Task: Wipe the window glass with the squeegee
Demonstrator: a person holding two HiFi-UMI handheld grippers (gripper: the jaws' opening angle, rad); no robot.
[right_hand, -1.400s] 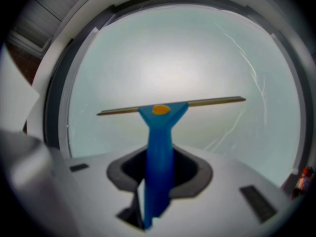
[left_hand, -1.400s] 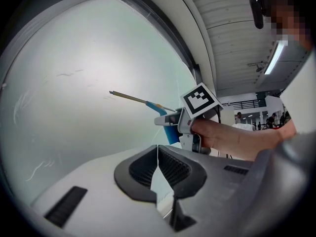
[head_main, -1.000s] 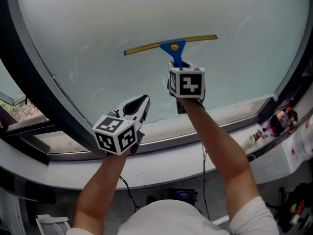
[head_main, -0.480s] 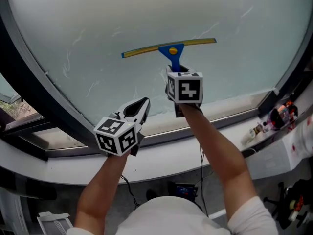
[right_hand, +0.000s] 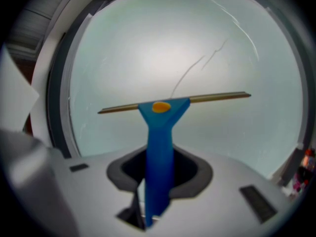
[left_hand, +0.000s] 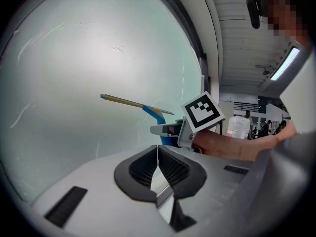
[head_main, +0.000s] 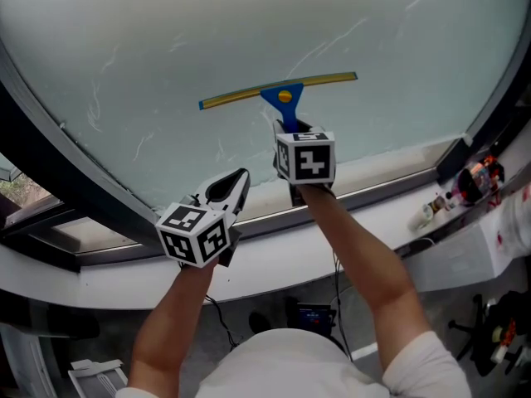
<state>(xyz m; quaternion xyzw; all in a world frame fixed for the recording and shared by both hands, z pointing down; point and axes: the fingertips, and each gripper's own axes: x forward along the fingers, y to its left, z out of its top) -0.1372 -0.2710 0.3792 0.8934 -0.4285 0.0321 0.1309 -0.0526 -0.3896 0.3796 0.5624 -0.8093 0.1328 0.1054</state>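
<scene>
Right gripper (right_hand: pixel 159 169) clamped on the blue handle of the squeegee (head_main: pixel 284 98). Handle runs up from the jaws. Yellow blade lies crosswise against the window glass (head_main: pixel 207 31), mid-pane, long axis left-right, right end slightly higher. Left gripper (left_hand: pixel 158 158) has both jaws pressed together on nothing, below-left of the squeegee.

Squeegee (head_main: pixel 284 98): lower handle hidden behind marker cube (head_main: pixel 305 157) of right gripper (right_hand: pixel 159 181) in head view. In right gripper view, handle end sunk between jaws, tip unseen. Window glass (head_main: pixel 249 31) cut off at 10, 12 and 2 o'clock edges. Small items (head_main: pixel 473 191) at 3 o'clock: too small to identify. Dark device (head_main: pixel 314 315) at 6 o'clock partly hidden behind torso (head_main: pixel 282 371). Left gripper view: distant figures (left_hand: pixel 239 125) at 3 o'clock too small to make out.
</scene>
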